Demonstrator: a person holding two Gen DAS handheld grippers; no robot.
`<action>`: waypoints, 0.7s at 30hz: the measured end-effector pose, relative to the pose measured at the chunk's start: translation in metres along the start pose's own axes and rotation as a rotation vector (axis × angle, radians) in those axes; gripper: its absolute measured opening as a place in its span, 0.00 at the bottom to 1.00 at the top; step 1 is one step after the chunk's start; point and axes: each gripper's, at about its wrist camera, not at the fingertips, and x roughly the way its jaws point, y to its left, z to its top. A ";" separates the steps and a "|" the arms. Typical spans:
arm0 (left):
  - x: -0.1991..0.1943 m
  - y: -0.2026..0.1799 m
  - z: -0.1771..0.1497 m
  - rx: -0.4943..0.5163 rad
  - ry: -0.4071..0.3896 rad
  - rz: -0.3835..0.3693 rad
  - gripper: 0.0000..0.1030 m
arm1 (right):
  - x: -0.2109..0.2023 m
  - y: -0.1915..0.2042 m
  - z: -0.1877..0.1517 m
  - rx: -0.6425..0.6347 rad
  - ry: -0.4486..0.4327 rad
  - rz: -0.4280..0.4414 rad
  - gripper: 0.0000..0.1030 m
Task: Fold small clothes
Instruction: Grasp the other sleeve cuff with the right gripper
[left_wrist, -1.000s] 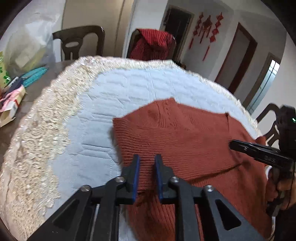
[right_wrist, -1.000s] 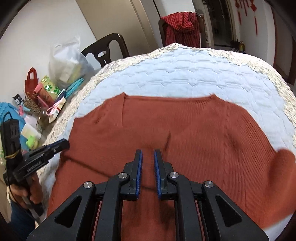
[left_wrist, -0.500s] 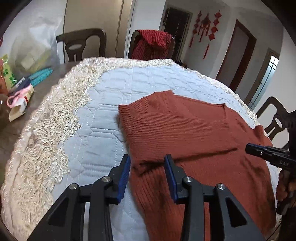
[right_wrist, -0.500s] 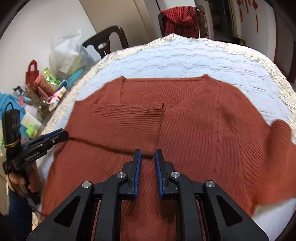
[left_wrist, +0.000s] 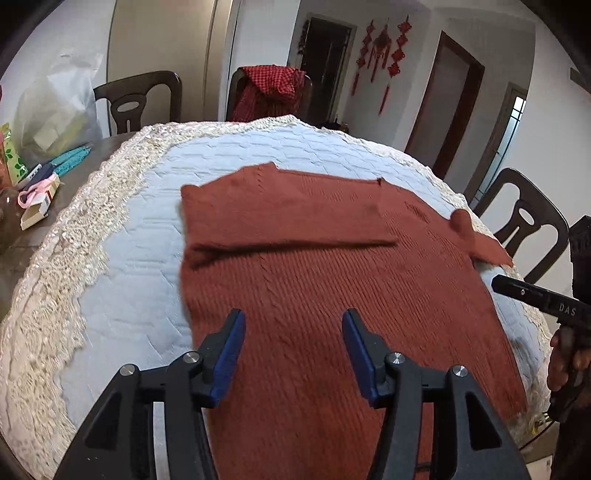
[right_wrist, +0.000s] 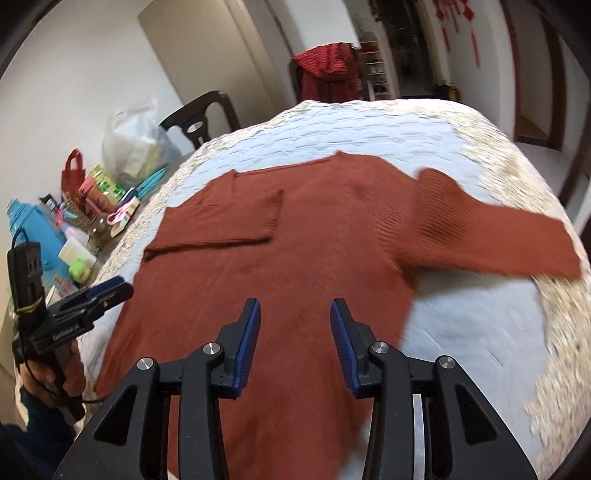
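A rust-red knit sweater (left_wrist: 332, 280) lies flat on the quilted blue cloth (left_wrist: 129, 280) of a round table. Its left sleeve (left_wrist: 288, 218) is folded across the chest. The other sleeve (right_wrist: 498, 236) stretches out to the right. My left gripper (left_wrist: 293, 321) hovers over the sweater's lower body, its jaws opening with nothing between them. My right gripper (right_wrist: 295, 308) hangs over the body too, its jaws opening and empty. Each gripper shows at the edge of the other's view: the left gripper (right_wrist: 110, 291) and the right gripper (left_wrist: 509, 286).
The cloth has a wide cream lace border (left_wrist: 62, 258). Dark wooden chairs (left_wrist: 136, 99) stand around the table, one draped with a red checked garment (left_wrist: 269, 92). A plastic bag, boxes and small clutter (right_wrist: 92, 206) crowd the table's left side.
Both grippers went from shut to open and drew back toward the sweater's hem. The left sleeve, which they had been carrying, now lies released across the chest.
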 end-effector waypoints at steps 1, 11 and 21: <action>0.001 -0.001 0.000 -0.001 0.005 -0.001 0.56 | -0.002 -0.006 -0.002 0.020 -0.004 -0.006 0.39; 0.008 -0.019 0.011 0.014 -0.010 -0.013 0.56 | -0.003 -0.070 -0.001 0.248 -0.054 -0.045 0.39; 0.036 -0.021 0.010 0.009 0.029 -0.001 0.56 | -0.001 -0.143 0.013 0.505 -0.140 -0.060 0.39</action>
